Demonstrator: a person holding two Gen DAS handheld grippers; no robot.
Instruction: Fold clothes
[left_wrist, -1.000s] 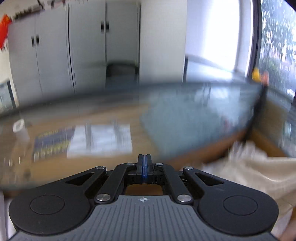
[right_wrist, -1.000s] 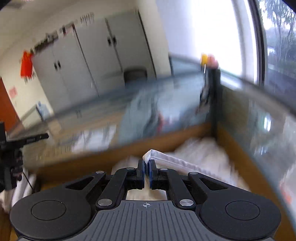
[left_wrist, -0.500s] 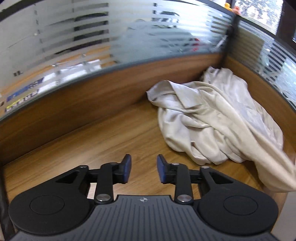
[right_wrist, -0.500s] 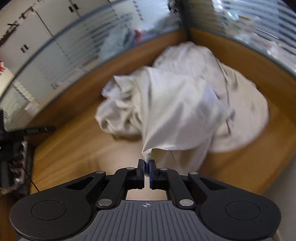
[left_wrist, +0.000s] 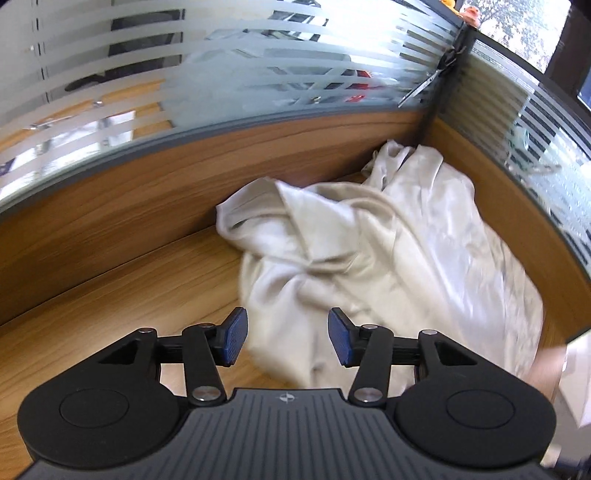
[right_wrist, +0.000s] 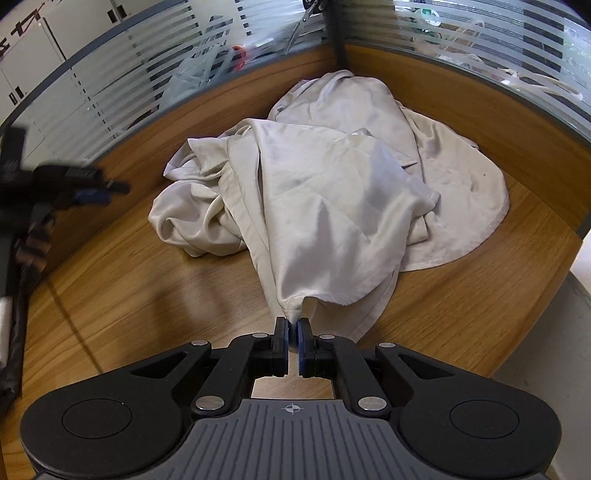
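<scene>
The jaws of the right gripper are closed on a pinched edge of the crumpled cream satin garment, while those of the left gripper are opening, with the near lobe of cloth seen between the blue pads but not touched by them. The garment is heaped on the wood-grain desk, with its long axis run from the pinched edge near the right gripper away into the corner where the two striped frosted glass partitions meet. A taut ridge of fabric is drawn up from the heap to the closed pads.
</scene>
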